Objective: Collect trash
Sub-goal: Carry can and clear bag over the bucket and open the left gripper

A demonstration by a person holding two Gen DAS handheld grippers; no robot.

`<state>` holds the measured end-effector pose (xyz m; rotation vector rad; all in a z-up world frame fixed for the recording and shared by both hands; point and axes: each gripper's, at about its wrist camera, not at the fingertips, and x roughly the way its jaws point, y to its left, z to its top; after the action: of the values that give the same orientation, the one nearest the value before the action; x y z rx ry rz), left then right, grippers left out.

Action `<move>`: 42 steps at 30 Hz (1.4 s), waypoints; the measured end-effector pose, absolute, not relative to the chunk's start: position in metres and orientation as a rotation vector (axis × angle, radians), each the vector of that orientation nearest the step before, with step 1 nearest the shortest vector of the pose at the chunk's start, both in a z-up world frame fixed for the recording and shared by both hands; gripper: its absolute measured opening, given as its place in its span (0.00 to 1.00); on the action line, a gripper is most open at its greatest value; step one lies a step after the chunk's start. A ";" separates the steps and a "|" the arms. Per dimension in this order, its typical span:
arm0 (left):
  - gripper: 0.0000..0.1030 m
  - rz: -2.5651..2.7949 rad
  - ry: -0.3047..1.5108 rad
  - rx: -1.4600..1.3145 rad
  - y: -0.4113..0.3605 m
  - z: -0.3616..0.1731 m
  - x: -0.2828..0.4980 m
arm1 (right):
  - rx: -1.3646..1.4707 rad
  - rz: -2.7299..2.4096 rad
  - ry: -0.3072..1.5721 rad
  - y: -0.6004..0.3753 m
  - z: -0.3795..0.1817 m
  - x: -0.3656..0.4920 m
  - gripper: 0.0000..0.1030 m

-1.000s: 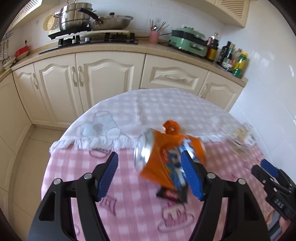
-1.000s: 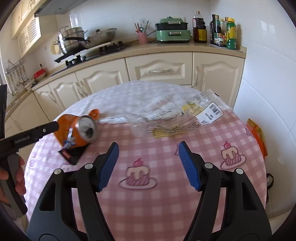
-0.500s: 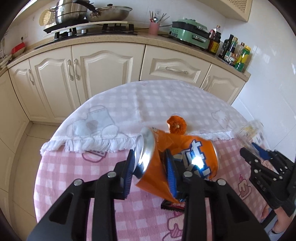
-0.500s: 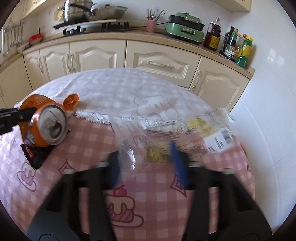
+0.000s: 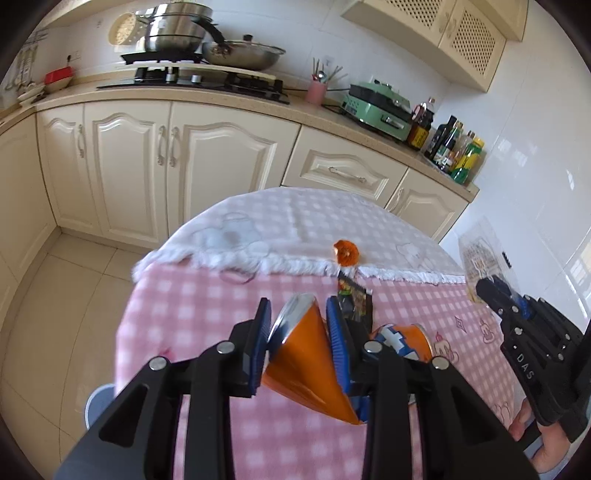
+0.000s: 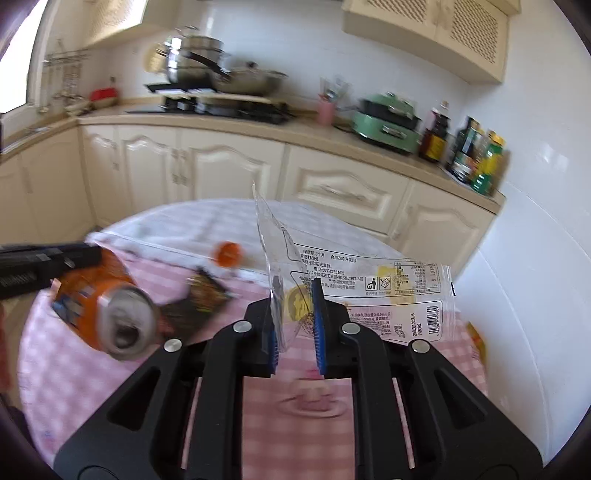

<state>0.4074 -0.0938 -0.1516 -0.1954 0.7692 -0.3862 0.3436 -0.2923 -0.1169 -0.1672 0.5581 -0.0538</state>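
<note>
Nearest the left wrist camera, left tongs [image 5: 299,332] clamped narrow on a crushed orange soda can [image 5: 306,362], blue pads [image 5: 338,339] pressing both sides of its dented body, silver top end tilted up and to the left. Can held above the pink checked cloth of the round bench [image 5: 207,306]. In the right wrist view, same can [image 6: 103,310] at the left, blurred, open mouth facing the lens. Right tongs [image 6: 295,317] drawn narrow on a clear plastic wrapper [image 6: 369,291]; one edge of the film pinched between the pads, the rest spreading up and to the right with printed text and a barcode, lifted clear of the cloth. Just beyond the can, a small dark snack packet [image 5: 354,299] flat on the pink cloth. Past that, an orange bottle cap [image 5: 346,253] on the fringed edge of the white checked cloth covering the far half of the bench. Farther back, cream cabinets [image 5: 207,162], a gas hob with steel pots [image 5: 177,33], a pink utensil cup [image 5: 317,91], a green electric cooker [image 5: 380,110] and sauce bottles [image 5: 454,151] by the tiled wall.
</note>
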 end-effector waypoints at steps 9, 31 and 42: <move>0.28 -0.336 0.744 -0.254 -0.026 -0.158 0.349 | -0.186 0.119 0.541 -0.205 -0.102 0.313 0.15; 0.28 0.104 0.837 -0.461 0.242 -0.272 0.305 | -0.245 0.678 0.762 0.101 -0.216 0.325 0.15; 0.25 0.170 1.036 -0.496 0.282 -0.428 0.376 | -0.120 0.617 1.159 0.133 -0.400 0.413 0.15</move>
<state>0.3760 0.2822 -0.4277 -0.4957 1.0358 0.1698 0.4130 0.1326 -0.3995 -0.1200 1.1586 0.6171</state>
